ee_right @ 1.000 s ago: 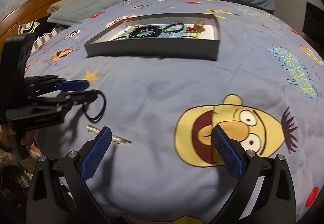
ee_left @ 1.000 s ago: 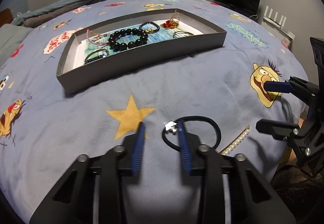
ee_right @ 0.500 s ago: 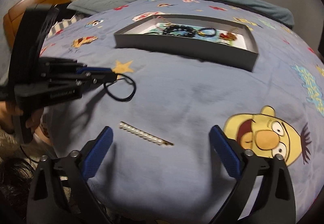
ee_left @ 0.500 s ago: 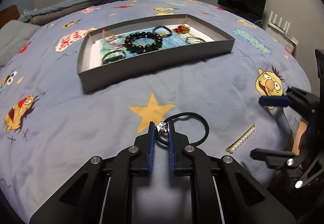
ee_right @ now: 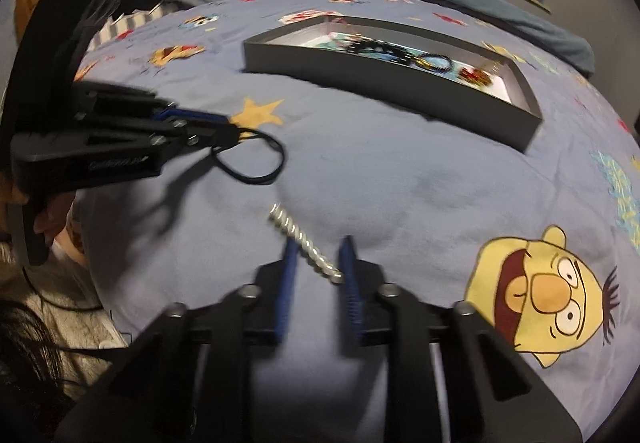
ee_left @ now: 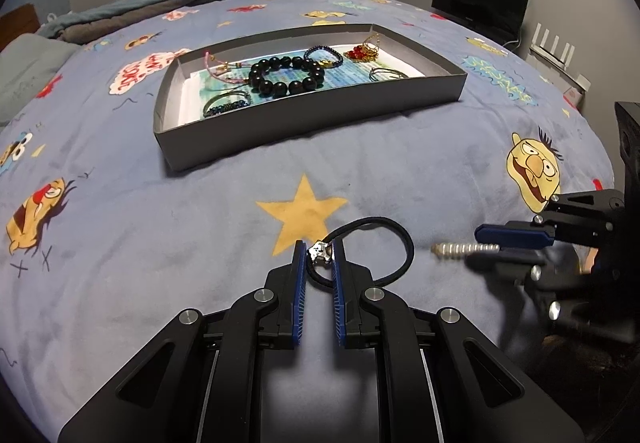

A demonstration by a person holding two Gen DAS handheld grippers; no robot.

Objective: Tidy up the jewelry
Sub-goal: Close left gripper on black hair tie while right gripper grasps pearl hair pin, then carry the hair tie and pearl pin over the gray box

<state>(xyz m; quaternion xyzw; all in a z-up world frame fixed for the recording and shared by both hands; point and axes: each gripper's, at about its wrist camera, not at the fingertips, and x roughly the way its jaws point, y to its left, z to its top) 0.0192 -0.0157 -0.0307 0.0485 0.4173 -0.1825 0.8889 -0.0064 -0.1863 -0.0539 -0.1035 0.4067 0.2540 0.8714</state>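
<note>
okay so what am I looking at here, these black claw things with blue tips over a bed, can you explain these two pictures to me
No robot: a person holds two hand-held grippers, each with a fisheye camera looking along its fingers. One picture is the left gripper, closed on the silver charm of a black elastic hair tie. The other, blurred, is the right gripper, its fingers on either side of a white pearl hair clip; whether they pinch it yet is unclear. Both pieces are on a blue cartoon-print bedspread. Further back sits a shallow grey cardboard tray already containing bracelets.
</note>
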